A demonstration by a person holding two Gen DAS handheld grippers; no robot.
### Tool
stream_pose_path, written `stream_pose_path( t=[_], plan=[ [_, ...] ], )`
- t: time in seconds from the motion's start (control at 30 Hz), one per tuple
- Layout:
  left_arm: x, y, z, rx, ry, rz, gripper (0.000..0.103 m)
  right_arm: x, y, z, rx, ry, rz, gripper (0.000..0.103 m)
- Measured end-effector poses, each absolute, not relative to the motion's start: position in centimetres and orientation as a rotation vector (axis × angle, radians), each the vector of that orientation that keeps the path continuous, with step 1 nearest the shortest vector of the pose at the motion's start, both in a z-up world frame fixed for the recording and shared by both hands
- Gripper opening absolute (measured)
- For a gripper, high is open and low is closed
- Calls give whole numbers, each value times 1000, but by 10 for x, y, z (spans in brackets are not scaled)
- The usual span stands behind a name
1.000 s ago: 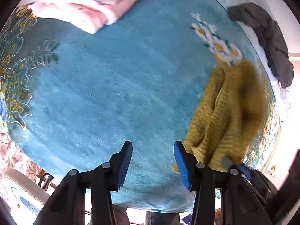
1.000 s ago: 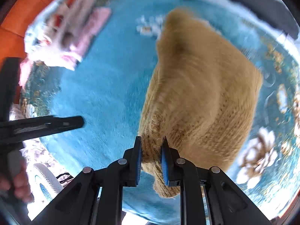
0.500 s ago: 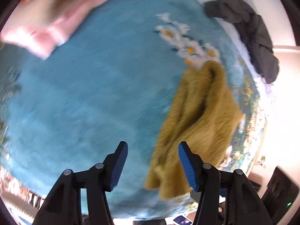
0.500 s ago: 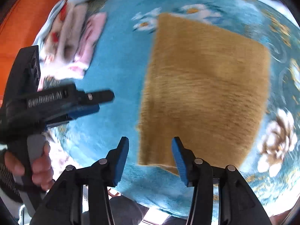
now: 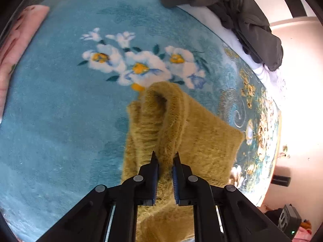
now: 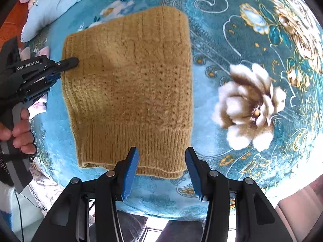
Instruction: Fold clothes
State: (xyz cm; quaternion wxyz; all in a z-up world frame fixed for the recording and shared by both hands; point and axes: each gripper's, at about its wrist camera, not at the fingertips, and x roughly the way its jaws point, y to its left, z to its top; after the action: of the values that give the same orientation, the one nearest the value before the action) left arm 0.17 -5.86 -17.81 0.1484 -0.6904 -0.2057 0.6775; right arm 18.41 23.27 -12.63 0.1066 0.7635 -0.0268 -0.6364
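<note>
Sweater (image 6: pixel 129 92): mustard knit, folded into a rough rectangle, lying flat on the blanket – ribbed hem toward 6 o'clock in the right wrist view.
Left gripper (image 5: pixel 165 158): jaws nearly together, pinching a raised ridge of the sweater (image 5: pixel 161 125); in the right wrist view its tip (image 6: pixel 68 62) touches the sweater's edge at about 9 o'clock.
Right gripper (image 6: pixel 161 157): jaws wide apart, holding nothing, just off the hem at 6 o'clock.
Blanket (image 6: pixel 232 46): teal, with white and gold flowers – a large pale bloom at 3 o'clock of the sweater.
Grey garment (image 5: pixel 232 10): crumpled, at 1 o'clock in the left wrist view, well apart from the sweater.
Pink cloth (image 5: pixel 16 46): at 9 to 10 o'clock, at the blanket's edge.
</note>
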Motion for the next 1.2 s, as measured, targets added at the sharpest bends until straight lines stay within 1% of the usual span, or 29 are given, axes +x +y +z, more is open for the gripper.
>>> stream_pose_path(
  t=[0.13, 0.17, 0.27, 0.3, 0.33, 0.37, 0.4, 0.43, 0.47, 0.5, 0.53, 0.77, 0.87, 0.93, 0.97, 1.03, 1.07, 1.13, 1.2],
  plan=[
    [13, -71, -207, -2085, -491, 1965, 14, 189, 224, -133, 2249, -67, -1820, 49],
    [13, -72, -212, -2094, -492, 1955, 15, 190, 222, -135, 2248, -61, -1808, 49],
    [8, -76, -213, -2070, -581, 1922, 21, 190, 219, -136, 2241, -57, -1795, 49],
    [5, -78, -213, -2061, -603, 1910, 29, 189, 219, -136, 2240, -58, -1793, 49],
    [3, -80, -212, -2052, -624, 1898, 43, 188, 219, -136, 2240, -59, -1791, 49],
    [2, -82, -210, -2034, -651, 1884, 49, 188, 219, -136, 2239, -60, -1789, 49],
    [0, -85, -207, -1995, -690, 1867, 61, 187, 219, -136, 2238, -61, -1788, 49],
    [-1, -88, -202, -1941, -735, 1846, 70, 187, 220, -135, 2238, -57, -1788, 49],
    [-4, -91, -200, -1905, -752, 1836, 73, 187, 221, -135, 2238, -54, -1788, 49],
    [-8, -91, -199, -1887, -742, 1837, 79, 187, 223, -135, 2237, -51, -1790, 49],
    [-12, -92, -198, -1869, -732, 1838, 82, 188, 224, -136, 2241, -50, -1787, 49],
    [-43, -81, -232, -1912, -702, 1753, 83, 199, 230, -152, 2297, -41, -1757, 49],
    [-44, -71, -230, -1873, -655, 1784, 84, 205, 229, -154, 2299, -41, -1746, 49],
    [-40, -57, -229, -1844, -596, 1783, 81, 210, 227, -157, 2302, -36, -1734, 49],
    [-38, -51, -229, -1840, -576, 1772, 78, 211, 227, -157, 2304, -35, -1728, 49],
    [-36, -42, -231, -1859, -546, 1778, 65, 214, 226, -158, 2305, -31, -1724, 49],
    [-36, -40, -232, -1867, -549, 1783, 63, 215, 226, -158, 2304, -30, -1723, 49],
    [-36, -41, -232, -1881, -590, 1783, 46, 216, 226, -154, 2292, -35, -1731, 49],
    [-32, -39, -221, -1882, -573, 1812, 40, 216, 227, -151, 2279, -41, -1740, 49]
  ],
)
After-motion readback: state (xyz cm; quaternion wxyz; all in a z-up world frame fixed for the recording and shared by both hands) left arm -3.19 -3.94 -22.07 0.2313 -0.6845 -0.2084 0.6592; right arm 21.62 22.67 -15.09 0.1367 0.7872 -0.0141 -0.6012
